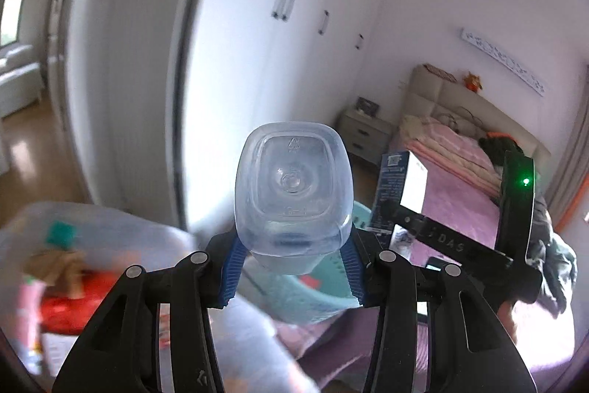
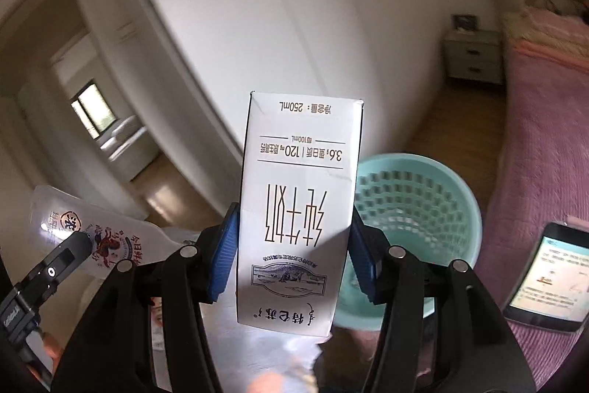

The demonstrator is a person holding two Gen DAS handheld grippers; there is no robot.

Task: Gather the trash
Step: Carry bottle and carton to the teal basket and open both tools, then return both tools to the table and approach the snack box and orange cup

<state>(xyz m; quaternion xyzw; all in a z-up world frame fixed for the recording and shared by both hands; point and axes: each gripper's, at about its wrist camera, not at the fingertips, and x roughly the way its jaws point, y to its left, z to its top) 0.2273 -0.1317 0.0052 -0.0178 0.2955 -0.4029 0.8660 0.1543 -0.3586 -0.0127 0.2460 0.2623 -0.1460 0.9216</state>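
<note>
Two items are clamped, undeposited: plastic bottle (image 1: pixel 292 194) in left claw (image 1: pixel 293 267), milk carton (image 2: pixel 298 209) in right claw (image 2: pixel 292 255); the teal basket (image 2: pixel 416 205), seemingly empty, waits beside the bed (image 2: pixel 545 153).

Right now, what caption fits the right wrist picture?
Right claw grips an upside-down milk carton above a teal basket.

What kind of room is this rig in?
Most likely a home bedroom: a bed with pink bedding, a nightstand beside it, and a white built-in wardrobe along the wall.
</note>
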